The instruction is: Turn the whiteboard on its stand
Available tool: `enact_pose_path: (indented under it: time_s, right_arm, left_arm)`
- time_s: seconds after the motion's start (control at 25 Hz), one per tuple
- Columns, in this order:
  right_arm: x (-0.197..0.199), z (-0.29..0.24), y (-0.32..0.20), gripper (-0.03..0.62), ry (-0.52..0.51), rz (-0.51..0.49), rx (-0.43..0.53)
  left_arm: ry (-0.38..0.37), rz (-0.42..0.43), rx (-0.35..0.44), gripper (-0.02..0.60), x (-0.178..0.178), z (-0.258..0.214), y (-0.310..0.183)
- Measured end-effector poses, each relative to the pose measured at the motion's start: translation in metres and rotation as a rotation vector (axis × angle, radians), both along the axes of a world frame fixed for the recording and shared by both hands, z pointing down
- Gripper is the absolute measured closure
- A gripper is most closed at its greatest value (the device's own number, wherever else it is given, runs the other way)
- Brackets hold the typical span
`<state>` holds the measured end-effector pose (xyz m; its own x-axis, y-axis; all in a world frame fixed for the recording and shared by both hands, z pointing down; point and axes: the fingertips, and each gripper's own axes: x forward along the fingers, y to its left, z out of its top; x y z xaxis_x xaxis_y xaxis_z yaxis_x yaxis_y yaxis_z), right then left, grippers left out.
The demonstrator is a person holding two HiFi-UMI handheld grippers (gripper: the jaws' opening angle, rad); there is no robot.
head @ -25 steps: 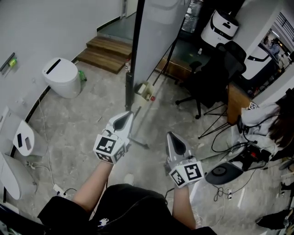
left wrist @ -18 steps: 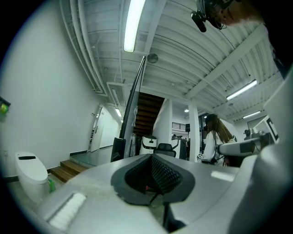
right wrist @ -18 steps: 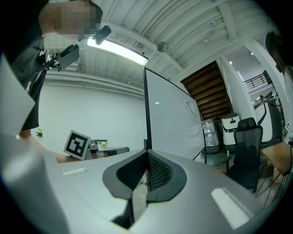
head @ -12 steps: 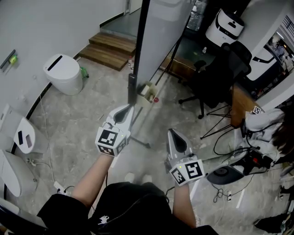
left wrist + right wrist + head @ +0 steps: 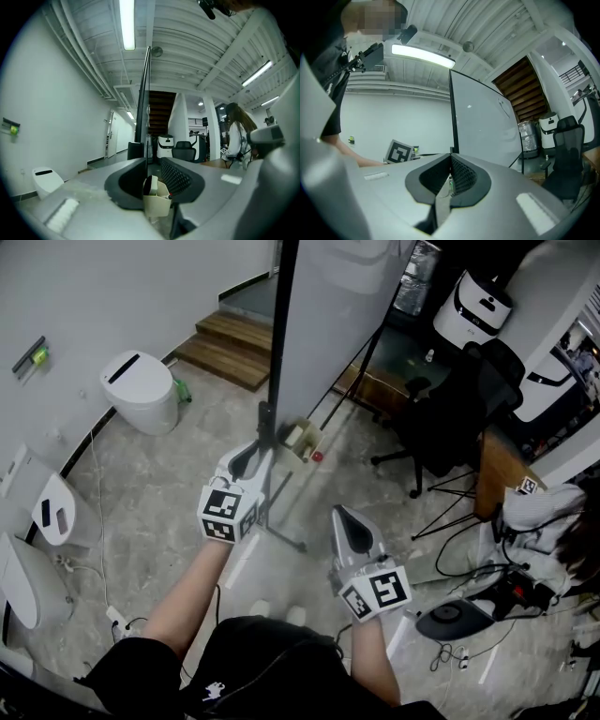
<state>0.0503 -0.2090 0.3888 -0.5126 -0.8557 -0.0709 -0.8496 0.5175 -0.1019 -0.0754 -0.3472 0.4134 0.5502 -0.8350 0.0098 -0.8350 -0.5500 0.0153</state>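
The whiteboard stands upright on its black stand, its black side frame edge-on to me. My left gripper is at the stand's post just below the board. Its jaws are opening, and the frame rises in the gap between them without the pads pressing on it. A beige marker tray shows through that gap. My right gripper hangs lower right of the post, apart from the board, with its jaws shut on nothing. In the right gripper view the board is ahead of the right gripper.
A white bin stands at the left wall and wooden steps lie behind the board. A black office chair and a white machine are to the right. Cables lie on the floor at lower right. The stand's foot crosses the floor.
My left gripper has crept up along the stand's post toward the board's lower corner. The right gripper has drifted slightly left. The board stays edge-on.
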Motion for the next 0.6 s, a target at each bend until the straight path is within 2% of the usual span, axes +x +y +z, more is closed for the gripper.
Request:
enact_pose_path:
  time_s: [0.2,0.4,0.6]
  right_arm:
    - [0.014,0.003,-0.006,0.585,0.003,-0.005,-0.013]
    - [0.028,0.007,-0.011,0.585,0.009,0.015,-0.024]
    - [0.038,0.009,-0.007,0.585,0.015,0.048,-0.032]
  left_arm:
    - [-0.05,-0.04,-0.019,0.396,0.001,0.013,-0.027]
    - [-0.089,-0.06,-0.038,0.358,0.001,0.027,-0.06]
    - [-0.087,-0.063,-0.038,0.325,0.006,0.027,-0.074]
